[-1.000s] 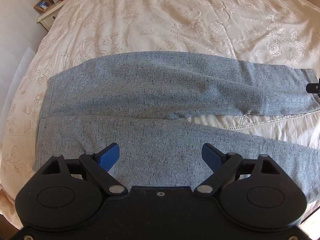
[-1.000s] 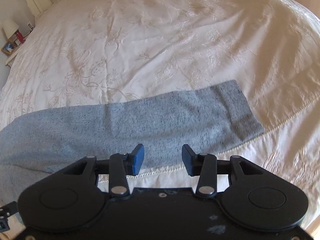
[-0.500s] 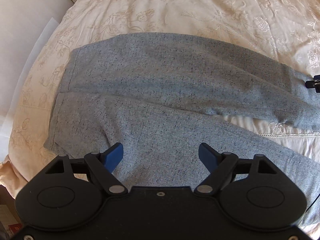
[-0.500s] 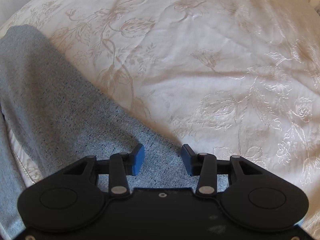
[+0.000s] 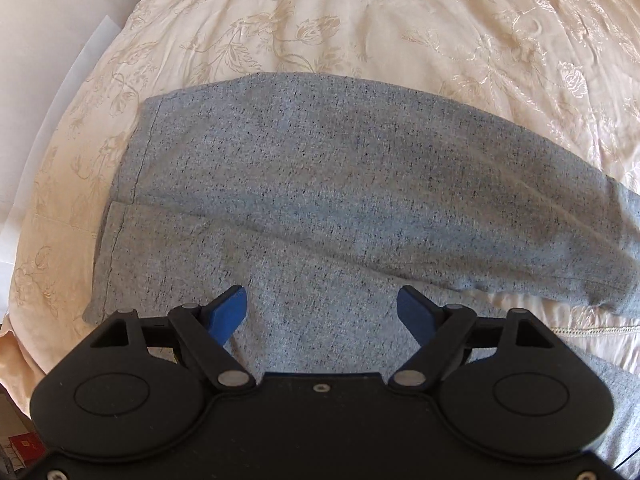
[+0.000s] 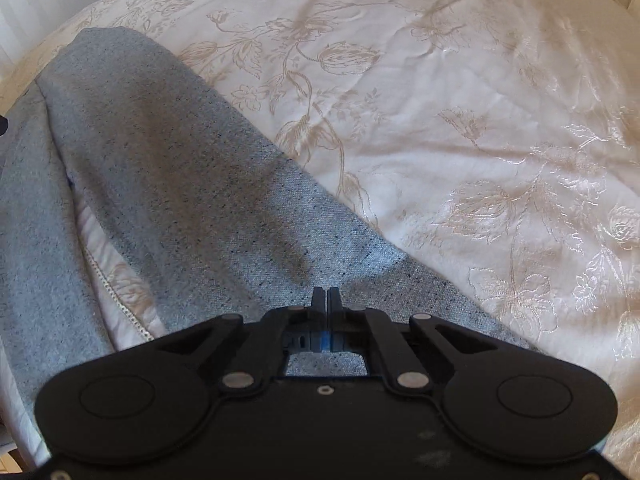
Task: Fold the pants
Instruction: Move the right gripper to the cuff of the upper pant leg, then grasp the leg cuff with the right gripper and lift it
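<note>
**Left tongs spread wide, right tongs pinched together**

The left tongs [image 5: 322,307] are held with their two blue fingertips [image 5: 229,312] far apart, the black linkage arms angled outward from the body, and nothing sits between the tips. The right tongs [image 6: 325,299] have their jaws drawn together until the tips almost meet, linkage arms folded inward, pressed down at grey fabric.

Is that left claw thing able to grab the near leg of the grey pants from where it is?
Probably yes. The left gripper is open, its blue fingers spread above the near leg of the grey pants, and nothing lies between them and the cloth on the bedspread.
</note>
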